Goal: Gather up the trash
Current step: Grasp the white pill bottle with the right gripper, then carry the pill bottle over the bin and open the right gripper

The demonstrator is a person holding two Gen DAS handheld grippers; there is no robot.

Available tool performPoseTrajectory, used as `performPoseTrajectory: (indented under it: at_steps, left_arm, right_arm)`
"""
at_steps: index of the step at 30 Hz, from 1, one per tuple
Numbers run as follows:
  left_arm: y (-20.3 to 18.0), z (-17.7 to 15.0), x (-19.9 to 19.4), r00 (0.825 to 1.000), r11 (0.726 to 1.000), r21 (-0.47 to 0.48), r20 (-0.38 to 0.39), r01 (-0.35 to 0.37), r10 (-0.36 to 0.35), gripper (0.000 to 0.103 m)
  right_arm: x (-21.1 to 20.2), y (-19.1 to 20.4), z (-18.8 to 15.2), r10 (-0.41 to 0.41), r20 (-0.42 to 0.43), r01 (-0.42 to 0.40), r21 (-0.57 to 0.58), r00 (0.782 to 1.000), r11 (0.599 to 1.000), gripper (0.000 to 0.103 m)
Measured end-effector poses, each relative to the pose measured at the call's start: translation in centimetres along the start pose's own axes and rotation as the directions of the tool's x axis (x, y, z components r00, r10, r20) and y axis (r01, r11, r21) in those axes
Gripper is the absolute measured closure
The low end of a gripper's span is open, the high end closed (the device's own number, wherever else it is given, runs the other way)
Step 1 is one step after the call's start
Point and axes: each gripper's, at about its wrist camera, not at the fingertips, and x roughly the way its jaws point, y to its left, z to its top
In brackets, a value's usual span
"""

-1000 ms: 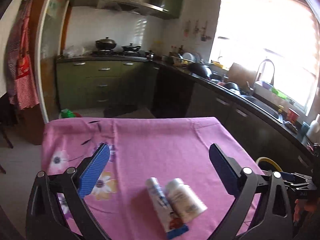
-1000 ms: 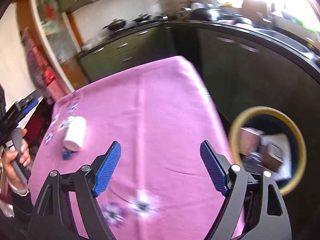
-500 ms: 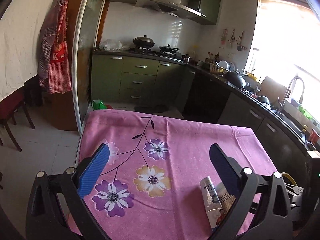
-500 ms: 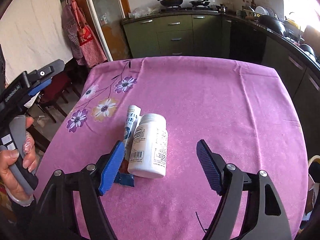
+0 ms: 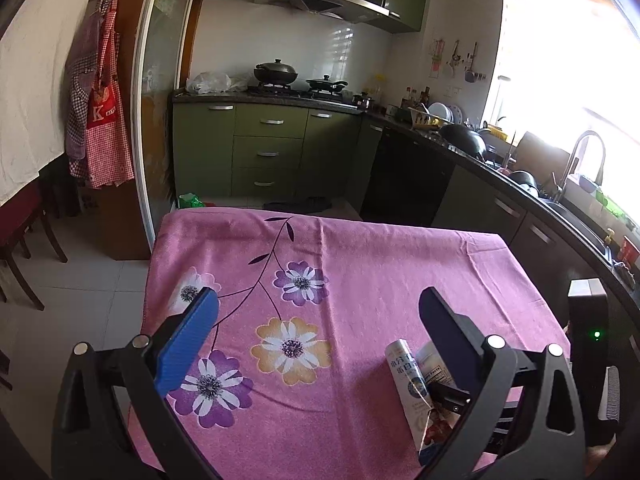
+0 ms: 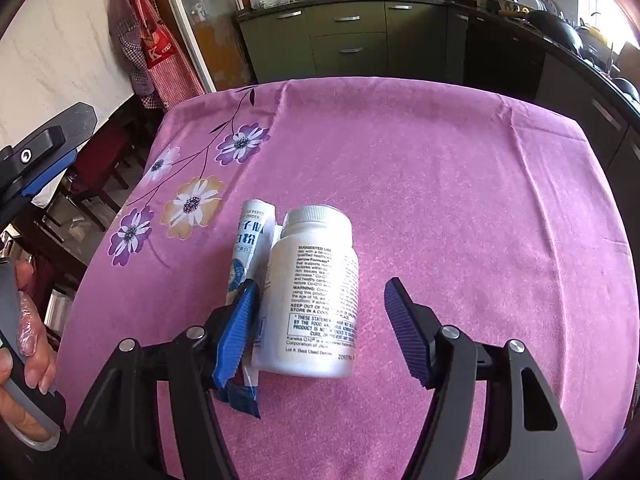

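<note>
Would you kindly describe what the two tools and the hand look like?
Both the left tool and the right tool have black frames with silver pivot bolts and ribbed blue pads. The bare hand wears no visible sleeve.

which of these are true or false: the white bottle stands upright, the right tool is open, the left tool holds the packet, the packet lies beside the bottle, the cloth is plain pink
1. The white bottle stands upright. False: it lies on its side, cap pointing away from the camera.
2. The right tool is open. True: its fingers straddle the bottle without closing on it.
3. The left tool holds the packet. False: it is open and holds nothing.
4. The packet lies beside the bottle. True: it lies along the bottle's left side in the right wrist view.
5. The cloth is plain pink. False: flowers are printed on it.
</note>
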Motion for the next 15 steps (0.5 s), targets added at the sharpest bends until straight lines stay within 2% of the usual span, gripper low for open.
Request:
performPoseTrajectory:
  at_steps: [6,8,9,15]
  left_arm:
    - [-0.2,-0.2,0.2,1.0,1.0,0.01,-0.008,-0.001,0.001,0.007]
    - [-0.2,-0.2,0.2,1.0,1.0,0.012,-0.01,-0.001,0.001,0.007]
    - [-0.2,-0.2,0.3,1.0,1.0,0.014,-0.011,-0.002,0.002,0.007]
    - [-0.1,-0.3,0.4,1.0,1.0,0.013,-0.013,-0.015,0.015,0.007]
  right_arm:
    - [1.5,0.5,1.1,-0.004,-0.021,0.004,-0.007,1.0,1.0,0.037]
    - [2.2,0.6,1.2,0.008,-0.035,-0.008,-0.005,0.999,1.0,0.048]
    - [2.2,0.7,1.1,-0.012,-0.023,0.012,-0.014,1.0,1.0,0.055]
    - [1.9,0.3,0.6,-0.004,-0.032,0.003,-0.03,0.999,1.0,0.055]
